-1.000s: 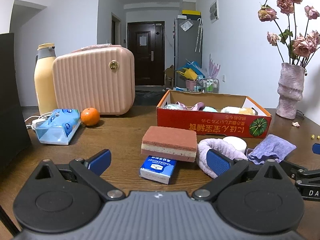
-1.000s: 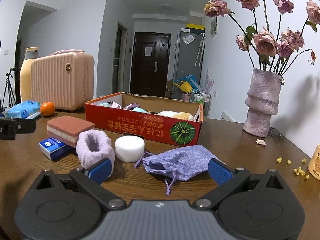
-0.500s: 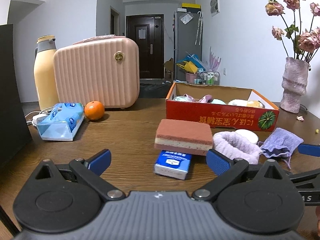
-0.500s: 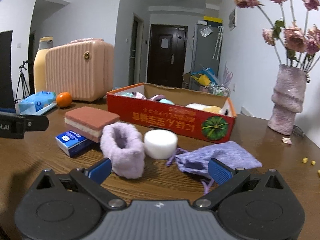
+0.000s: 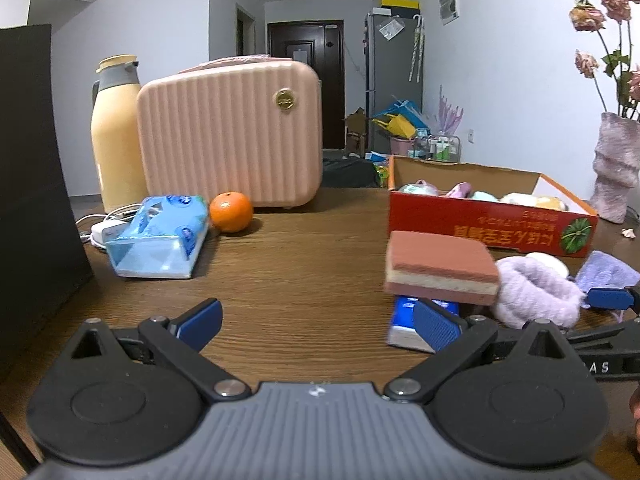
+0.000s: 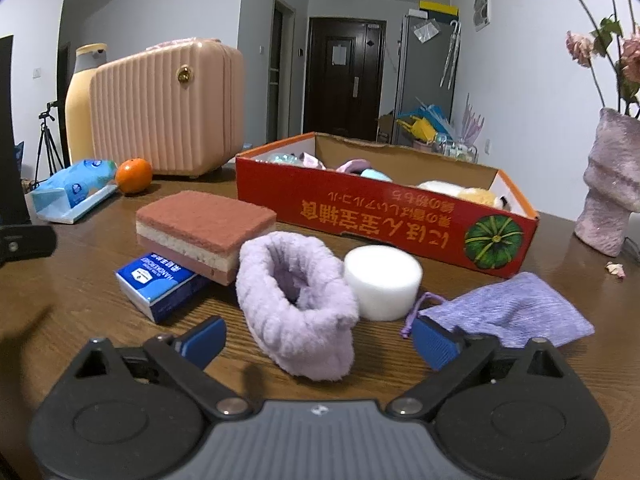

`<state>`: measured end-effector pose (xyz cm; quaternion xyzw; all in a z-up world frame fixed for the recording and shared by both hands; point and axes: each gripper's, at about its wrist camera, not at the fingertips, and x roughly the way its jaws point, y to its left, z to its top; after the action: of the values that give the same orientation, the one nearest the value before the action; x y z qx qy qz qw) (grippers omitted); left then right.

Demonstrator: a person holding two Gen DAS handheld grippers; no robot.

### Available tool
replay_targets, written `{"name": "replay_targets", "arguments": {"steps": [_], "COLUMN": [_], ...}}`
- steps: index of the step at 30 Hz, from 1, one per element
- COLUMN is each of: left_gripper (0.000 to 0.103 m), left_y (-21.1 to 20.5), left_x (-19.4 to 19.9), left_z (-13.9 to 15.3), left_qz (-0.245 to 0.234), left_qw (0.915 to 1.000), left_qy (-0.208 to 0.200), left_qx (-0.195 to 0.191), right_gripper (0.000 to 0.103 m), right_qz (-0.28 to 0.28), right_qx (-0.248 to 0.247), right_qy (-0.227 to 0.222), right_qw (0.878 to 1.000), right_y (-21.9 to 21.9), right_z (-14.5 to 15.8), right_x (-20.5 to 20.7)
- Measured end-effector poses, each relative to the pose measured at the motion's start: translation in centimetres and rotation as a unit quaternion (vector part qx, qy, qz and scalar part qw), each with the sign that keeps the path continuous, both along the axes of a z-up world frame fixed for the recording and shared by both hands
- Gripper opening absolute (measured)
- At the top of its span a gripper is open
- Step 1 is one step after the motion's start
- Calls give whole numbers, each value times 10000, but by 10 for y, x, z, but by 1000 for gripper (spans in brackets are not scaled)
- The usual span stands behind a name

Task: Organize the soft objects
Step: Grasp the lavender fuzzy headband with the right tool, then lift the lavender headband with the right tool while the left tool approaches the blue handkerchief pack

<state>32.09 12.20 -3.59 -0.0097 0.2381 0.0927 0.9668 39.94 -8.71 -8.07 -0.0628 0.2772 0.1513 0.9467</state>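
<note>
A fluffy lilac cuff (image 6: 298, 304) lies on the wooden table right in front of my open right gripper (image 6: 318, 340), between its blue fingertips. Beside it are a white foam puck (image 6: 383, 282), a lilac drawstring pouch (image 6: 510, 314), a red-and-cream sponge (image 6: 204, 230) resting on a blue tissue pack (image 6: 160, 286). The red cardboard box (image 6: 384, 220) behind holds several soft items. My left gripper (image 5: 318, 322) is open and empty, left of the sponge (image 5: 440, 266) and the cuff (image 5: 536, 290).
A pink ribbed case (image 5: 230, 136), a cream flask (image 5: 114, 136), an orange (image 5: 231, 212) and a blue wipes pack (image 5: 160, 236) stand at the left. A dark panel (image 5: 32, 200) is at the far left. A lilac vase (image 6: 612, 184) with dried roses stands at the right.
My right gripper has moved left and closer, so the lilac cuff now sits between its fingertips instead of the pouch. My left gripper has swung left, away from the sponge.
</note>
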Motion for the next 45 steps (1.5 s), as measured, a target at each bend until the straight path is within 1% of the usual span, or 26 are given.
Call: {"name": "replay_targets", "arguments": {"steps": [3, 5, 7, 8, 9, 11, 12, 14, 16, 20, 28, 34, 38, 45], "left_gripper": [103, 103, 103, 103, 103, 103, 103, 103, 103, 103, 103, 103, 103, 103], "left_y": [9, 14, 18, 19, 20, 21, 21, 19, 16, 15, 17, 11, 8, 5], "left_x": [1, 3, 4, 4, 4, 4, 4, 3, 3, 4, 5, 8, 10, 17], "left_z": [-2, -4, -5, -6, -7, -7, -8, -9, -10, -10, -10, -13, -14, -16], "left_qz": [42, 46, 39, 33, 20, -8, -26, -71, -111, -107, -68, 6, 39, 119], "left_qw": [10000, 9999, 9999, 9999, 9998, 9998, 9997, 9997, 9996, 9996, 9997, 9998, 9997, 9997], "left_qy": [54, 99, 146, 164, 181, 209, 219, 238, 246, 261, 241, 178, 128, 219], "left_qx": [-9, -8, -3, -8, -20, -49, -58, -48, -22, 0, -30, 116, 203, 78], "right_gripper": [92, 83, 79, 71, 67, 50, 46, 31, 27, 25, 24, 24, 24, 24], "right_qz": [1, 21, 60, 86, 99, 107, 122, 129, 106, 32, -68, -216, -264, -290], "right_qx": [31, 44, 39, 56, 67, 65, 86, 145, 215, 311, 436, 593, 607, 633], "right_qy": [102, 134, 206, 237, 256, 312, 351, 385, 374, 364, 183, 78, -102, -249], "right_qw": [9999, 9999, 9998, 9997, 9996, 9994, 9993, 9991, 9990, 9988, 9989, 9980, 9978, 9973], "right_y": [6, 10, 14, 16, 18, 21, 22, 21, 18, 12, 5, -6, -10, -19], "right_z": [-2, -3, -5, -5, -6, -7, -8, -8, -7, -6, 0, 6, 10, 13], "right_x": [8, 13, 18, 20, 21, 23, 24, 24, 23, 23, 18, 19, 16, 15]}}
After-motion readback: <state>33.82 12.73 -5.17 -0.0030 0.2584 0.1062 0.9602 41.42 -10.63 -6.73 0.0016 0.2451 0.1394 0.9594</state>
